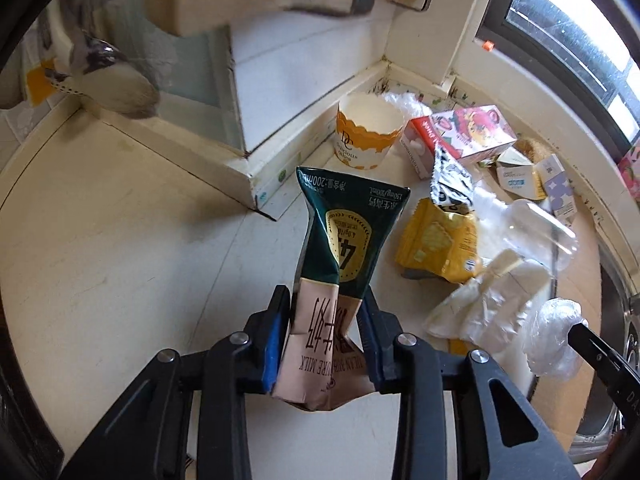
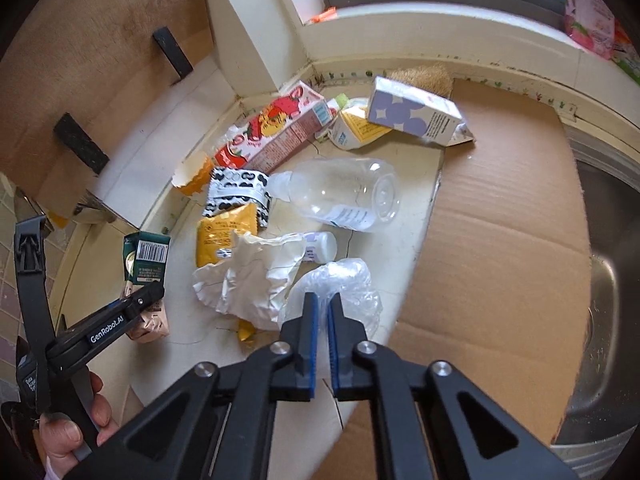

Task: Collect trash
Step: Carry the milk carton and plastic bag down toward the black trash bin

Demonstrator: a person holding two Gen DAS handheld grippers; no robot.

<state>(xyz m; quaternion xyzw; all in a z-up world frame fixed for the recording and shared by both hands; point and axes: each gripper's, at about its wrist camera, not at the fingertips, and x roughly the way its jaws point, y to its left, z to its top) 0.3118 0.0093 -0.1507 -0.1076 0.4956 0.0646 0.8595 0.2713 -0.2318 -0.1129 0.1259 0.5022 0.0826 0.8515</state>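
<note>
Jaws: our left gripper [image 1: 326, 312] pinches the milk carton [image 1: 340, 248]; our right gripper [image 2: 323, 312] clamps a plastic wrap [image 2: 340, 280] just ahead. Pickup step, we judge. Next: lift both clear of the counter [image 2: 400, 240] litter.

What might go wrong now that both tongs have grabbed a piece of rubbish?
1. The left tongs crush the green and tan milk carton; leftover milk, if any, might squeeze out.
2. The right tongs pinch only thin crumpled clear plastic film, which may slip or tear free.
3. The film touches the crumpled white paper wrapper, which might drag along.
</note>
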